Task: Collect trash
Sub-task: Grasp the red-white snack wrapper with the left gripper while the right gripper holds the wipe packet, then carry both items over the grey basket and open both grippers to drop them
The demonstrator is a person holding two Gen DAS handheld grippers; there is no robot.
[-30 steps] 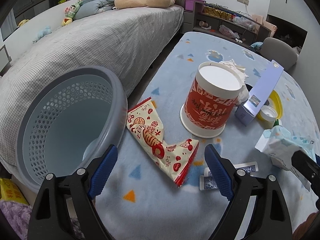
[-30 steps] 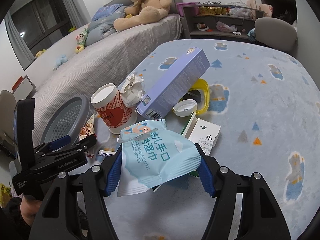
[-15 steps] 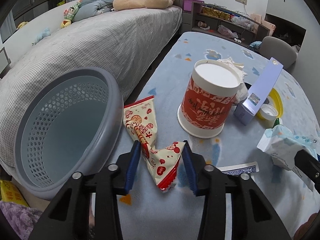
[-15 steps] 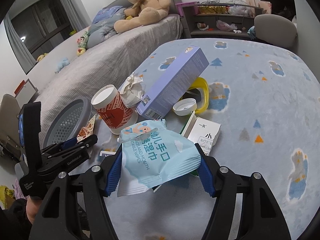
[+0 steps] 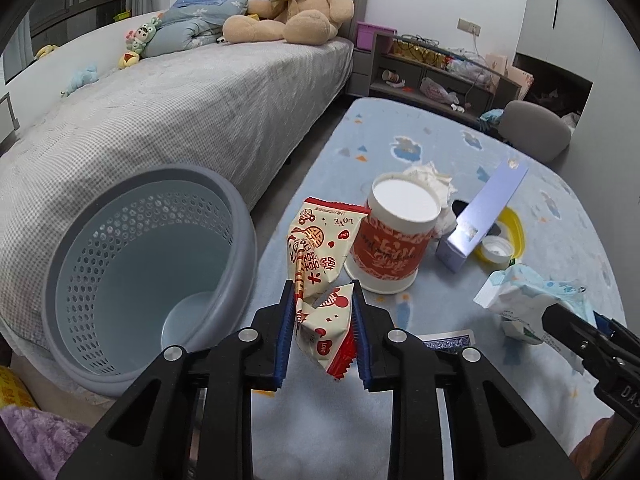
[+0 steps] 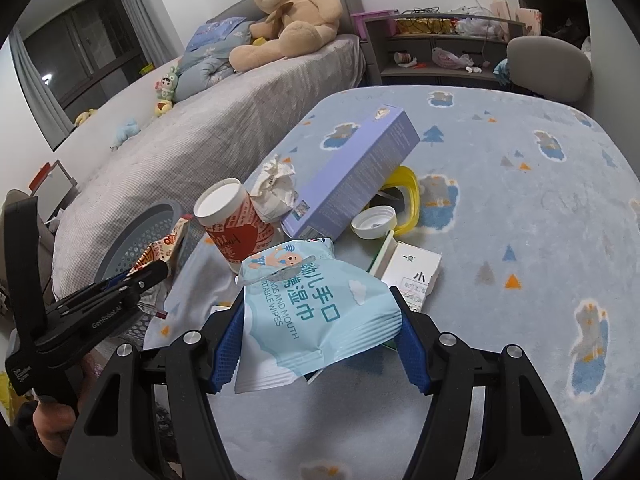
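My left gripper (image 5: 320, 334) is shut on a red and cream snack wrapper (image 5: 320, 256) and holds it lifted off the blue blanket, just right of the grey perforated bin (image 5: 132, 268). My right gripper (image 6: 320, 332) is shut on a light blue wet-wipes pack (image 6: 312, 304), held above the blanket; the pack also shows in the left wrist view (image 5: 524, 300). A red paper cup (image 5: 394, 236), crumpled tissue (image 6: 276, 186), purple box (image 6: 352, 176), white lid (image 6: 374, 222) and small white box (image 6: 414, 272) lie on the blanket.
The bin leans beside the grey bed (image 5: 180, 112), left of the blanket edge. A yellow ring (image 6: 412, 200) lies under the purple box. A playing card (image 5: 448, 338) lies near my left gripper. A teddy bear (image 6: 288, 12), shelf and chair stand at the back.
My left gripper closed on the snack wrapper and lifted it off the blanket, so it now hangs upright. My right gripper kept holding the wipes pack, nearly still.
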